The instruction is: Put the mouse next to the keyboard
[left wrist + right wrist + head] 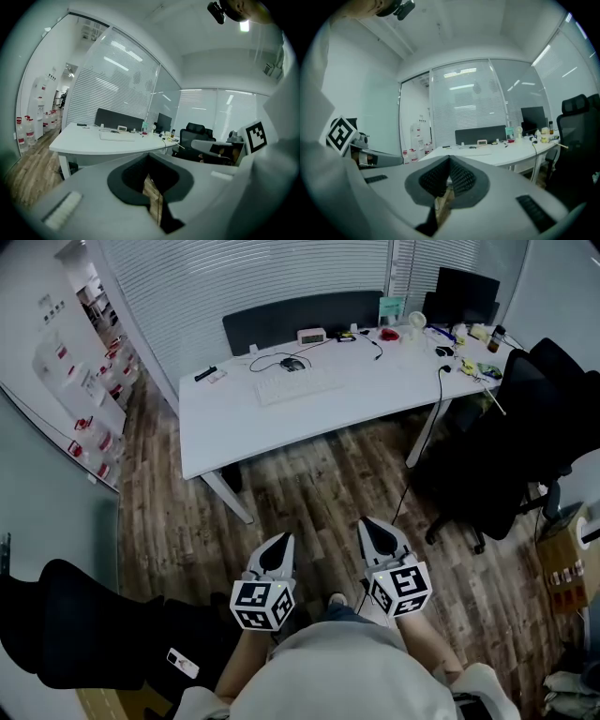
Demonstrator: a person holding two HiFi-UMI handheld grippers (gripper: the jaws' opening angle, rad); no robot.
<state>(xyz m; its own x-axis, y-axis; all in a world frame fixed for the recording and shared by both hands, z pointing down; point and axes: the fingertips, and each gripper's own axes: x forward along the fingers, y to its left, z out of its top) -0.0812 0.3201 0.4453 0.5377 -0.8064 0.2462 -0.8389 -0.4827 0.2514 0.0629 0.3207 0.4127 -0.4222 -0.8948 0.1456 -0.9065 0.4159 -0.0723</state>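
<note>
Front edge: the long near edge of the surface [281, 423] faces the person, well apart from both tools.
Open room: a broad strip of wooden floor [309, 498] lies free between the person and this edge.
Right side: a black office chair [511, 451] stands close to the right end of the surface, and a dark cable [424, 446] hangs from the top down to the floor there.
Left side: a second black chair [84, 634] stands low at the left, just beside the person.
Surface: white, long, on white legs; a dark partition [300, 320] runs along its far edge.
Keyboard: the white keyboard [298, 386] lies in the middle part of the surface.
Mouse: the dark mouse [293, 364] lies just behind the far edge of the keyboard, with its wire curling beside it; whether they touch is too small to tell.
Right end: a black monitor [466, 292] and many small things stand there.
Room: an office with a glass wall with blinds [253, 277] behind the surface.
Left tool [279, 547]: jaws together, nothing between them; it hangs over the floor.
Right tool [375, 532]: jaws together as well, holds nothing, beside the left one over the floor.
</note>
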